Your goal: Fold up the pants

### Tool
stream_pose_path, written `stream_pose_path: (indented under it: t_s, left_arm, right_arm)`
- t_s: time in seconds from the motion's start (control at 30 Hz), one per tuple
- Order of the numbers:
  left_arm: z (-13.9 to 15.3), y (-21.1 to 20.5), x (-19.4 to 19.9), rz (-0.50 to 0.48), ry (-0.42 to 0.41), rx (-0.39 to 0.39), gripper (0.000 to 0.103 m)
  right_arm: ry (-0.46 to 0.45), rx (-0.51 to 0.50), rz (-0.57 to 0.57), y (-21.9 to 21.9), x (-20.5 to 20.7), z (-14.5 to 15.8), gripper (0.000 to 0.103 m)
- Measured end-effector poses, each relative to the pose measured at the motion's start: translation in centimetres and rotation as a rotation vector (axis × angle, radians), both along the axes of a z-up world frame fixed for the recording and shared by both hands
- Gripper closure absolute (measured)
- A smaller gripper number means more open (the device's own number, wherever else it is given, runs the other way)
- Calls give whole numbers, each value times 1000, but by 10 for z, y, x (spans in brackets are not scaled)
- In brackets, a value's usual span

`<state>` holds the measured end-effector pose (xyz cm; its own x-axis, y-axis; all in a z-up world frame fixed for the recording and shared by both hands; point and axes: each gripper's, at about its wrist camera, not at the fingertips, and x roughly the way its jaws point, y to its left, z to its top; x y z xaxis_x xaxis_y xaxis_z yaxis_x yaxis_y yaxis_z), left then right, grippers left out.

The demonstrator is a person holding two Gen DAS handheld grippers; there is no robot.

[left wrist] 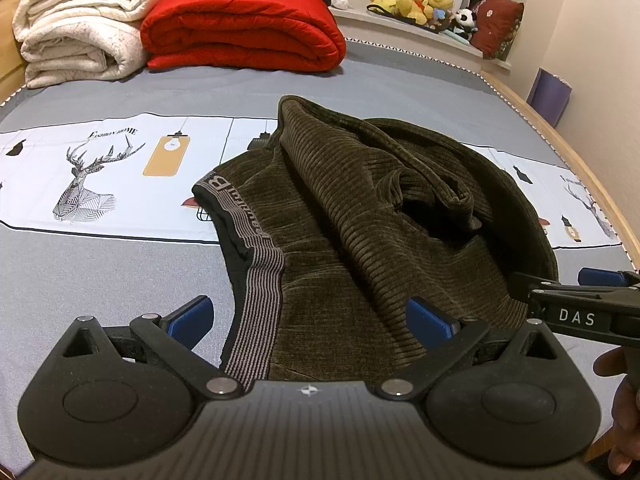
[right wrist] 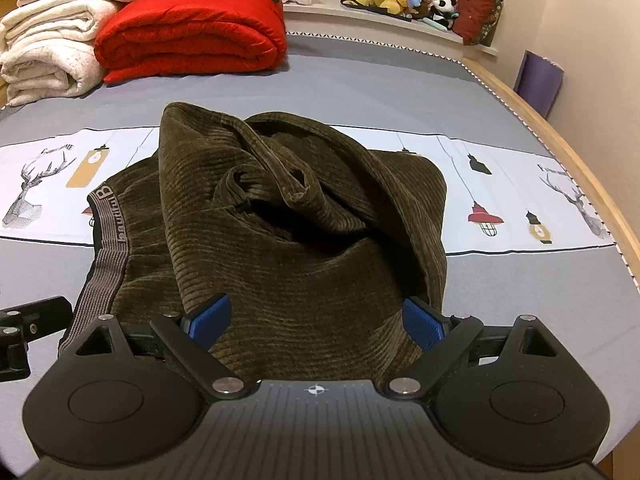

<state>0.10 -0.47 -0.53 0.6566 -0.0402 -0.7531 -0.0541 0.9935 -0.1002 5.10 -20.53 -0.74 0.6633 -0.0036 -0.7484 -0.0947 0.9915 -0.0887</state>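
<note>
Hovering with jaws spread and empty, the left gripper (left wrist: 310, 322) and right gripper (right wrist: 316, 320) face the near edge of the olive corduroy pants (right wrist: 300, 248) heaped on the grey printed bedsheet (left wrist: 100, 264) — waistband (left wrist: 256, 292) toward the left gripper, bunched legs running off to the right. The right gripper sits nearer the loose hem side. Nothing blocks either approach; a folded red quilt (left wrist: 244, 32) and cream blankets (left wrist: 80, 28) lie well apart at the bed's far end.
</note>
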Motion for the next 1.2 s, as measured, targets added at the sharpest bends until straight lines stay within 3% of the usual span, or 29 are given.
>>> stream_pose_path:
  t_s: [0.73, 0.93, 1.2]
  left_arm:
    - [-2, -7, 0, -15, -14, 10, 2]
    - [0, -11, -1, -38, -30, 17, 10]
    - [4, -9, -1, -66, -31, -14, 30]
  right_arm:
    - [4, -7, 2, 1, 2, -1, 10]
    - [-15, -4, 14, 1, 0, 2, 10]
    - [-47, 19, 30, 3, -4, 8, 14]
